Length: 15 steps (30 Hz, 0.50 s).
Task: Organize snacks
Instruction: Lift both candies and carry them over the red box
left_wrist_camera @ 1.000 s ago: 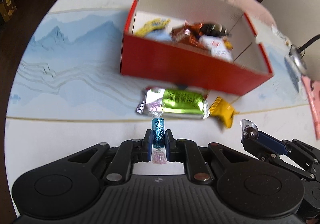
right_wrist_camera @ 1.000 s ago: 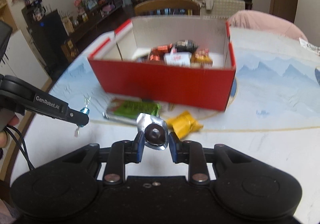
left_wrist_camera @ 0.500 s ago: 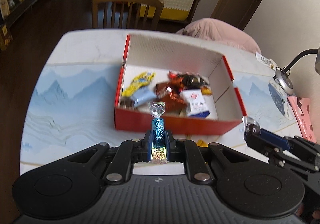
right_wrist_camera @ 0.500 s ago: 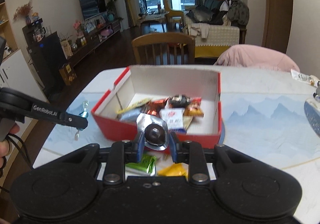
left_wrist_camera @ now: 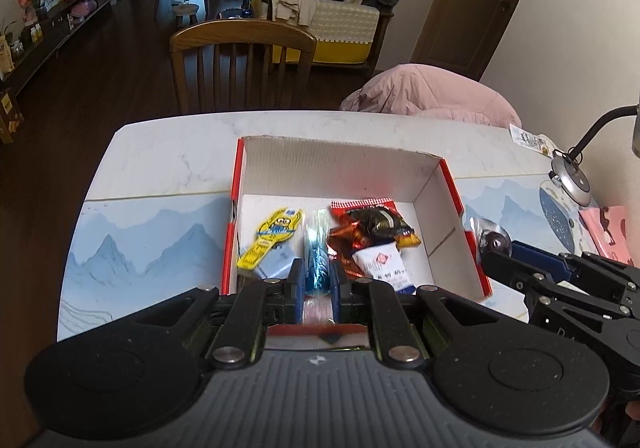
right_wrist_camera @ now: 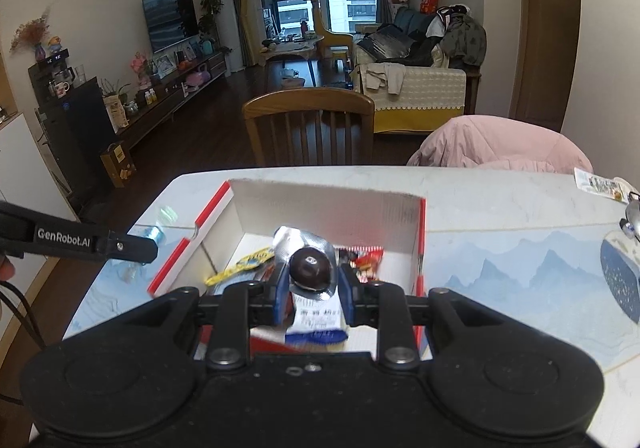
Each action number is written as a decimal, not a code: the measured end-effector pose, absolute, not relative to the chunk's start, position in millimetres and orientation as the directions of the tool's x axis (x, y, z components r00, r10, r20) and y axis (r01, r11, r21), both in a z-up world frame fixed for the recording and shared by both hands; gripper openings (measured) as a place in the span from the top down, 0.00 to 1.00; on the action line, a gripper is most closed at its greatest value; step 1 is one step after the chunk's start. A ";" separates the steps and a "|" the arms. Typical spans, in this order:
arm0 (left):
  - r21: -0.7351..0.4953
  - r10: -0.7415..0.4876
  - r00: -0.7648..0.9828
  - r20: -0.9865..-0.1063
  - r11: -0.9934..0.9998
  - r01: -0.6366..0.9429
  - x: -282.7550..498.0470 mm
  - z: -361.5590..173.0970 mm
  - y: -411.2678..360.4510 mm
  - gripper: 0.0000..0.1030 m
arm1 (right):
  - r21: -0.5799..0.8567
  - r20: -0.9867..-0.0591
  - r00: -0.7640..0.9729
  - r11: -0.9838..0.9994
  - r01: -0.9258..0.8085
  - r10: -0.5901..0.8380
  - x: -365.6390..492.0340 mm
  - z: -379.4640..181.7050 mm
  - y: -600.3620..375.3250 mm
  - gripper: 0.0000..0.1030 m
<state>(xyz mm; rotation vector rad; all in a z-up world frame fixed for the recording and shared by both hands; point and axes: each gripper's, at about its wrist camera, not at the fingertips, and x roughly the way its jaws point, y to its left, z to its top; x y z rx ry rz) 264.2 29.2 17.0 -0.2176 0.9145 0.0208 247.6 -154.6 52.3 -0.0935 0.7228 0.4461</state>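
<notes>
The left gripper [left_wrist_camera: 316, 282] clamps a blue foil twist-wrapped candy [left_wrist_camera: 317, 264] above the open red cardboard box [left_wrist_camera: 452, 184] of snacks; the right gripper [right_wrist_camera: 310, 294] pinches a silver-foil dark round chocolate [right_wrist_camera: 310, 268] over it.

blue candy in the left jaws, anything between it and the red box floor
No lid or barrier shows. The blue candy is clamped in the left gripper over the open red box. Below it lie loose snacks, a yellow packet and a white packet, so it would land on those.
</notes>
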 end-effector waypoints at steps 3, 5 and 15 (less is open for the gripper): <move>-0.182 -0.081 0.603 -0.794 0.977 -0.108 277.3 14.7 30.5 0.88 | 0.061 -0.661 0.660 0.903 -0.426 0.356 258.4 52.4 -151.8 0.75; -0.179 -0.081 0.591 -0.803 0.978 -0.109 286.1 9.8 30.9 0.88 | 0.068 -0.670 0.651 0.903 -0.425 0.357 267.5 49.3 -149.3 0.75; -0.119 -0.034 0.509 -0.860 0.984 -0.135 309.9 -28.9 34.6 0.88 | 0.075 -0.767 0.548 0.895 -0.440 0.333 304.2 -3.3 -131.5 0.75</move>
